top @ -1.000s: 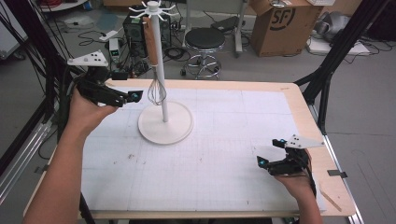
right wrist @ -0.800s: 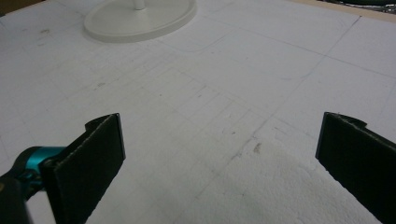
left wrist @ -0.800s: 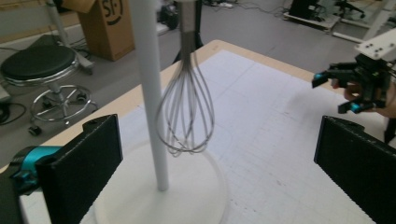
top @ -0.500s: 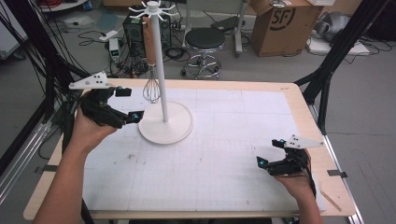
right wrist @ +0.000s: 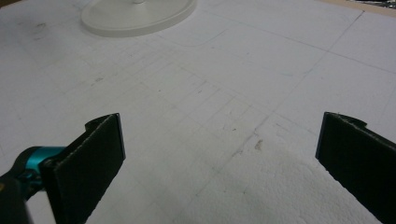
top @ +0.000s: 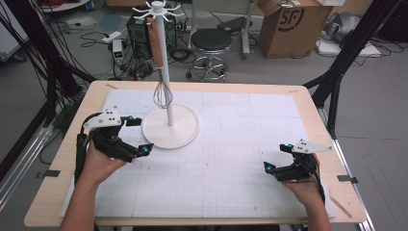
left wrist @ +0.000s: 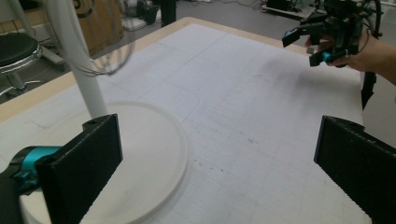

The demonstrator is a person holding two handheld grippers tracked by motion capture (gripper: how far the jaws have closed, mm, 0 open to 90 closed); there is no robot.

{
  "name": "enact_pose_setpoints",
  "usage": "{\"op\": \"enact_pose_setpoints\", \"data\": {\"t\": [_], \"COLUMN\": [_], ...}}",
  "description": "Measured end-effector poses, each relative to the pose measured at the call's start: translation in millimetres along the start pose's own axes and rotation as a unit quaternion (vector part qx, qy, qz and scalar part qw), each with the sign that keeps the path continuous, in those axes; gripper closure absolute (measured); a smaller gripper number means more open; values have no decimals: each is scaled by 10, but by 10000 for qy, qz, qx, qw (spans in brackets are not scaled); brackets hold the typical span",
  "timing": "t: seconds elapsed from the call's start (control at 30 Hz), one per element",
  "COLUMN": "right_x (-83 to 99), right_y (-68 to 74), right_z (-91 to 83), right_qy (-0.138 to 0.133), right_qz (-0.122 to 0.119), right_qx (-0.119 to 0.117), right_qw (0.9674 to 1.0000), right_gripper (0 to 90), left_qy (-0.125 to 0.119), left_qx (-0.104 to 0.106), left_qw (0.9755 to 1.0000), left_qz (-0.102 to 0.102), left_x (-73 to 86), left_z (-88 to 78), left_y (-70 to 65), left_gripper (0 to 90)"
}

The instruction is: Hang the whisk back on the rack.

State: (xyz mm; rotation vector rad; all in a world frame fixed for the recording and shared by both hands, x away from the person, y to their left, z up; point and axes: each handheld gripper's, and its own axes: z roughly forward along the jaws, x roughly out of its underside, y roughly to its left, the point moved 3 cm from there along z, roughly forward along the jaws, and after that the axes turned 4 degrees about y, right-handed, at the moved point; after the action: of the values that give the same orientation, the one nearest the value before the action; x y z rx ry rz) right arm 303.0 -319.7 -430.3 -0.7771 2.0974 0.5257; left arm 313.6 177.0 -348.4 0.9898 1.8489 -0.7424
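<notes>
A white hook stand (top: 166, 72) rises from a round base (top: 171, 126) at the back left of the white mat. A whisk (top: 162, 94) with a wooden handle hangs from one of its hooks, the wire head just above the base. My left gripper (top: 142, 135) sits low beside the base's left edge, apart from the whisk. Its jaws have just been opening and stand wide, with nothing between them (left wrist: 219, 154). The base (left wrist: 140, 154) and the blurred whisk (left wrist: 109, 56) lie ahead of it. My right gripper (top: 277, 157) rests open and empty near the front right (right wrist: 219, 149).
The white gridded mat (top: 231, 144) covers most of the wooden table (top: 308, 96). Behind the table stand a black stool (top: 211, 41), a cardboard box (top: 288, 24) and a computer tower (top: 139, 29). Black frame struts (top: 337, 82) flank the right side.
My left gripper has dropped from beside the whisk to the mat at the base's left edge, coming toward the person. The whisk stays on its hook. The right gripper has not moved.
</notes>
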Motion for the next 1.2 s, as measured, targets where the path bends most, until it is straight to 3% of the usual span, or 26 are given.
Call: {"op": "enact_pose_setpoints", "data": {"t": [0.3,0.47,1.2], "right_x": [5,5,2], "right_y": [7,18,28], "right_z": [15,33,38], "right_qy": [9,49,38], "right_qz": [-30,-23,-29], "right_qx": [-2,-11,-17], "right_qw": [10000,10000,10000], "right_gripper": [2,2,1], "left_qy": [24,215,409], "left_qx": [89,44,-2], "left_qw": [9999,9995,9985], "left_qz": [-133,-232,-361], "left_x": [233,326,479], "left_z": [63,120,229], "left_y": [-38,-11,26], "left_gripper": [16,16,16]}}
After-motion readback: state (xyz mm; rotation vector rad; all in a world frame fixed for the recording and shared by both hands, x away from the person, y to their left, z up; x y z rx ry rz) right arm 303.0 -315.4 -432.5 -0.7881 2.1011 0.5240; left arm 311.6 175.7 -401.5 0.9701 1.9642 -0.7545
